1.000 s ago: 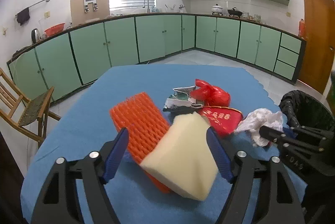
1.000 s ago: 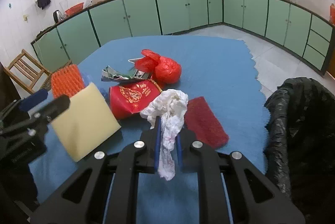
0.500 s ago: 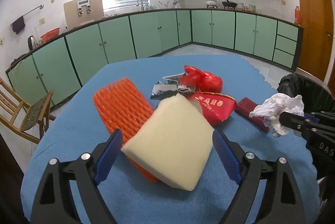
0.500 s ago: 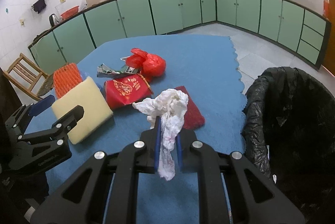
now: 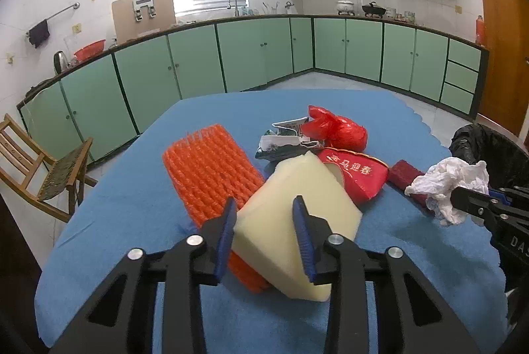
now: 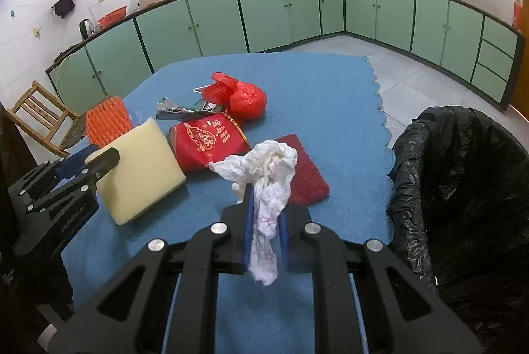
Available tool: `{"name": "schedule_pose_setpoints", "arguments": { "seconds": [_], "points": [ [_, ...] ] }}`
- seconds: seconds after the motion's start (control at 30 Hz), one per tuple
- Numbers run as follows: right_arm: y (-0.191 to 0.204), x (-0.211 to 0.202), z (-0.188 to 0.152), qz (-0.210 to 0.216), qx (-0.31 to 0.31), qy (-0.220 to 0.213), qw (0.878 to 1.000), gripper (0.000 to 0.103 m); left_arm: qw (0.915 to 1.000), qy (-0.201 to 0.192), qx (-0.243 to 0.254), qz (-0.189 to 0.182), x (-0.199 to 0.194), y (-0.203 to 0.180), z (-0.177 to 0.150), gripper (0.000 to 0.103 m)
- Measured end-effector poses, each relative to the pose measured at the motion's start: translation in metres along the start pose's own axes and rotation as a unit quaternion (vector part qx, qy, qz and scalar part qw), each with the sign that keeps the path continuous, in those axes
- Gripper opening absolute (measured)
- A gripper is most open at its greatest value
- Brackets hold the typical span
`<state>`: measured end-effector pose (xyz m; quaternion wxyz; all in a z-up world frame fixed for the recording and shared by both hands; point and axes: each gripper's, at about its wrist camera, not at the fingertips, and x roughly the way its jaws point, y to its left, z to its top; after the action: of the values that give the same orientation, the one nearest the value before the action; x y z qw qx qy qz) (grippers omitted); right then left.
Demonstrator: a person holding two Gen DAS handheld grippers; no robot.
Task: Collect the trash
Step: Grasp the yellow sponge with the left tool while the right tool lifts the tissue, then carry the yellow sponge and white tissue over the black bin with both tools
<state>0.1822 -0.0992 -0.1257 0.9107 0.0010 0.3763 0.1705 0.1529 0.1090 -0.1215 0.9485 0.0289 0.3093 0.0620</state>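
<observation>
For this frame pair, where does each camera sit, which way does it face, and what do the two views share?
Left wrist view: on the left gripper, facing down across the blue table; its jaws are closing on the cream foam block.
Right wrist view: on the right gripper, facing the same table; its jaws pinch the white tissue, black bin bag to the right.
Shared: foam block, tissue, orange foam net, red pouch, each other's gripper.

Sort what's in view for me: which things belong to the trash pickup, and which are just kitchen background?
Job:
- white tissue, clamped in the right gripper
- foam block, left gripper closing on it
- orange foam net
- red plastic bag
- red pouch
- dark red pad
- crumpled wrapper
- black bin bag

Background:
- wooden chair
- kettle
- cooking pots
</observation>
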Motion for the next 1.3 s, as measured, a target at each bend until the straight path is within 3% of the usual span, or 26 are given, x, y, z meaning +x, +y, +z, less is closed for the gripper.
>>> {"name": "schedule_pose_setpoints", "arguments": {
  "seconds": [0.23, 0.9, 1.3],
  "points": [
    [-0.003, -0.013, 0.008, 0.001, 0.003, -0.016, 1.000, 0.013, 0.9997, -0.019, 0.001, -0.015, -0.016, -0.006, 0.007, 0.022],
    [-0.018, -0.079, 0.034, -0.006, 0.006, -0.079, 0.997, 0.013, 0.9960, -0.074, 0.009, -0.048, -0.063, -0.032, 0.040, 0.020],
    [-0.054, -0.122, 0.039, -0.045, 0.017, -0.114, 0.992, 0.013, 0.9898, -0.100, 0.019, -0.100, -0.077, -0.073, 0.063, 0.020]
  ]
}}
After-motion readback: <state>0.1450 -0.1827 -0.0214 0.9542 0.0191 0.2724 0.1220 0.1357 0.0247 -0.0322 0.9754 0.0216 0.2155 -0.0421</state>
